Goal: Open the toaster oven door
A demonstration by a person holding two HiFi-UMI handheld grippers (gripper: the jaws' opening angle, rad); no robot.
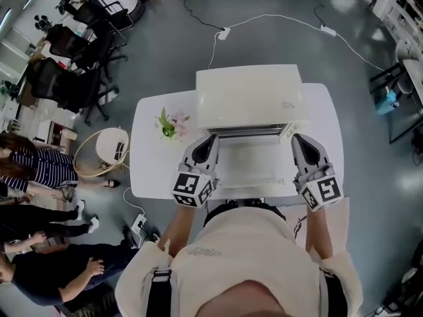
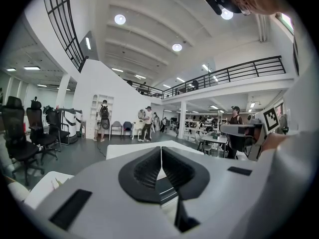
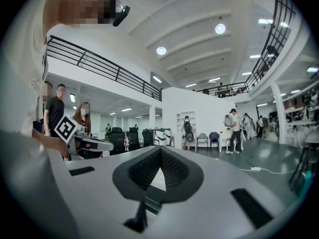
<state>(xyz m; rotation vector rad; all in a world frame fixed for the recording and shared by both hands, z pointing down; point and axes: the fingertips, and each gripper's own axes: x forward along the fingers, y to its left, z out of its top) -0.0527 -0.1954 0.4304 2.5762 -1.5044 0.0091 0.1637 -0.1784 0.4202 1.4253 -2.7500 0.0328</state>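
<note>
Between the two tongs, head view: the door seems to lie flat open, with the oven just beyond. Left tongs and right tongs flank its side edges. Left gripper view: jaws together, nothing clamped. Right gripper view: same, pinched empty. Opening looks finished; next, I'd judge, draw both clear.

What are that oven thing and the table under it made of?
The toaster oven looks like cream-painted metal or plastic: smooth, matte, evenly coloured. The table looks like white laminate or painted board: flat, smooth, uniform. Neither is certain.
</note>
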